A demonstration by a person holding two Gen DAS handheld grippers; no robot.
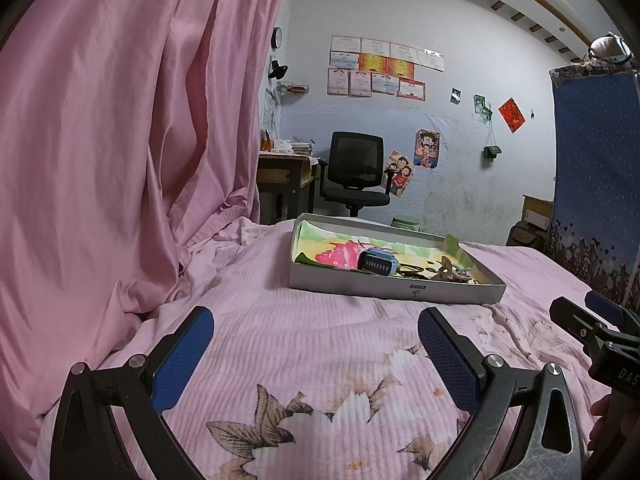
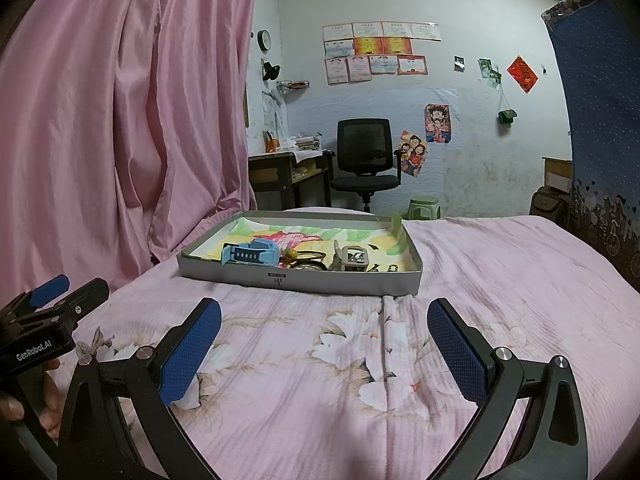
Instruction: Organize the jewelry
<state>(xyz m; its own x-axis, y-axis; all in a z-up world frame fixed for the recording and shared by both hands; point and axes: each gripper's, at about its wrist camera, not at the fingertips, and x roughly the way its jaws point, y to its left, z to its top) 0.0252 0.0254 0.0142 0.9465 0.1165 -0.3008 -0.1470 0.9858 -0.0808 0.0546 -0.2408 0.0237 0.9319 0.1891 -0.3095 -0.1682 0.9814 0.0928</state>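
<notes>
I have both claws hovering low over the bed (image 2: 500, 264), short of the tray (image 2: 300, 278) that sits mid-frame in each view. My left claw (image 1: 316, 332) is released, fingers spread wide with nothing between them, and my right claw (image 2: 324, 322) is the same, wide apart and empty. The jewelry is all in the tray's near half: a blue watch (image 2: 250, 254) toward the left, thin bangles (image 2: 310, 258) at centre, a buckle-like piece (image 2: 354, 258) beside them and a tiny item (image 2: 393, 268) near the lower right corner. My worry is the clutter. The pieces lie touching or overlapping, so closing on one could drag a neighbour along or knock it out. The tray is light card resting on soft bedding, so a push against its wall may tip or slide it. The smallest bits look too thin for these broad pads (image 2: 192, 348) and could slip into the folds of the sheet.
</notes>
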